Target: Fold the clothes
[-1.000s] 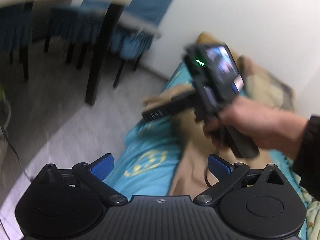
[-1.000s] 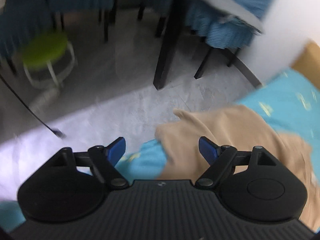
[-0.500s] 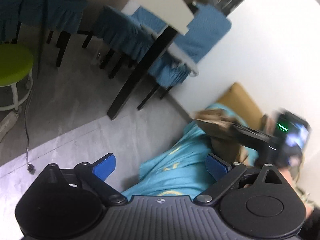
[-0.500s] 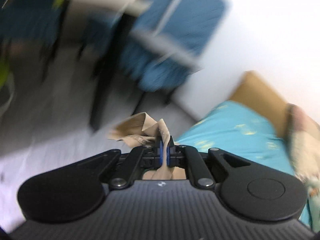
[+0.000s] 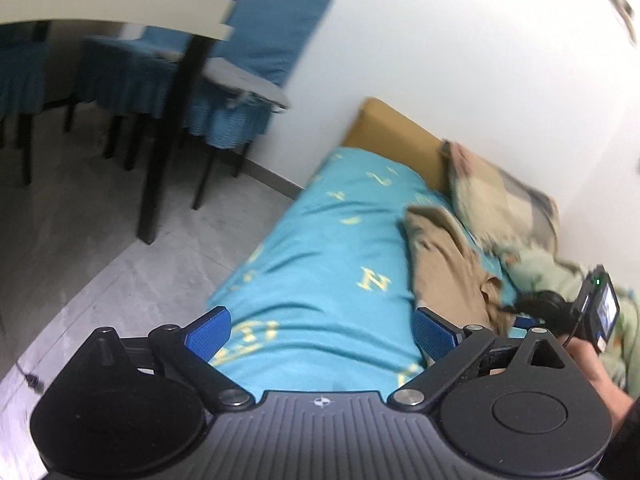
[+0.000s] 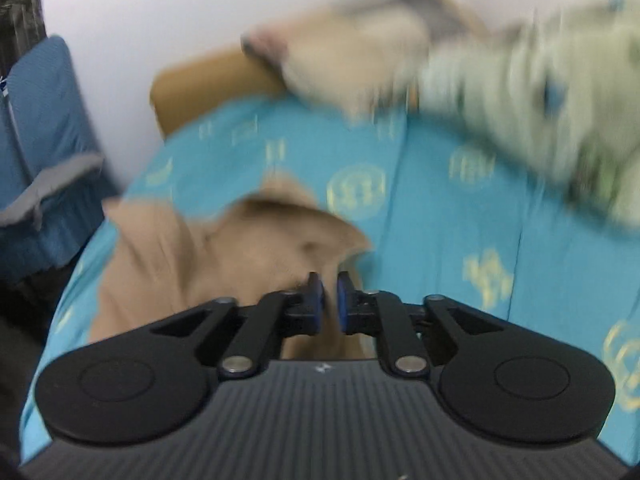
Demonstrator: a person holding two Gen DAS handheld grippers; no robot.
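Tan garment (image 5: 448,264), the piece being folded, lies crumpled on the turquoise bed sheet (image 5: 320,264), toward the side where the pillow (image 5: 500,196) and a pale green blanket (image 5: 560,276) are heaped. Half a second ago its edge hung bunched in the air, pinched tight in the right claw (image 6: 329,304) out over the floor; now that claw has swung in over the bed, and its blue pads stand a narrow gap apart with tan cloth running between them. Blur hides whether they still pinch it; the widened gap suggests a hold being let go. Left claw (image 5: 320,330) hovers low over bare sheet, pads spread wide, gripping nothing; the garment is beside it, not between its pads. Its view has tilted from floor and dining chairs down onto the bed. Reading: the carried edge has been brought across, so one fold is likely just laid, though the cloth looks rumpled, not flat.
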